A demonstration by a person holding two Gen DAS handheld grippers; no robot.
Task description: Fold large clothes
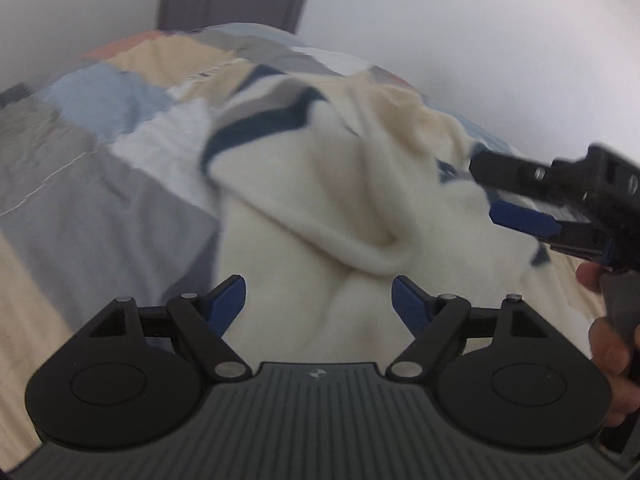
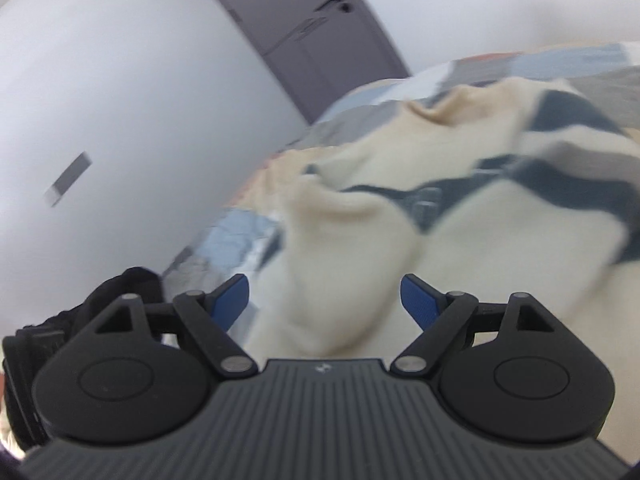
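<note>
- The bed, covered with a patchwork quilt of grey, pale blue, cream and salmon squares [image 1: 100, 168], fills most of both views; a white wall and a grey panelled door [image 2: 304, 28] stand at its far side.
- On the quilt lies the task's thing, a large cream knitted sweater with dark navy and grey bands [image 1: 320, 184]. It is rumpled, not flat: a thick rolled fold runs across its middle, the banded part lies toward the far side, and plain cream cloth spreads toward the near edge.
- The left gripper [image 1: 319, 300] hangs just over the near cream cloth. Its blue-padded jaws stand wide apart with nothing between them; the sweater is released.
- The right gripper [image 2: 325, 300] is likewise spread wide and empty. In the left view it reaches in from the right, over the sweater's right side, the person's hand [image 1: 608, 344] on its handle.
- My reading: this is a pause between folds, one fold laid down and no new grasp taken, so the job looks partway at best.
- The next move, I judge, calls for each gripper to find an edge or corner of the sweater, pinch a single layer cleanly, then lift and carry both sides evenly so the bulky knit does not bunch.
</note>
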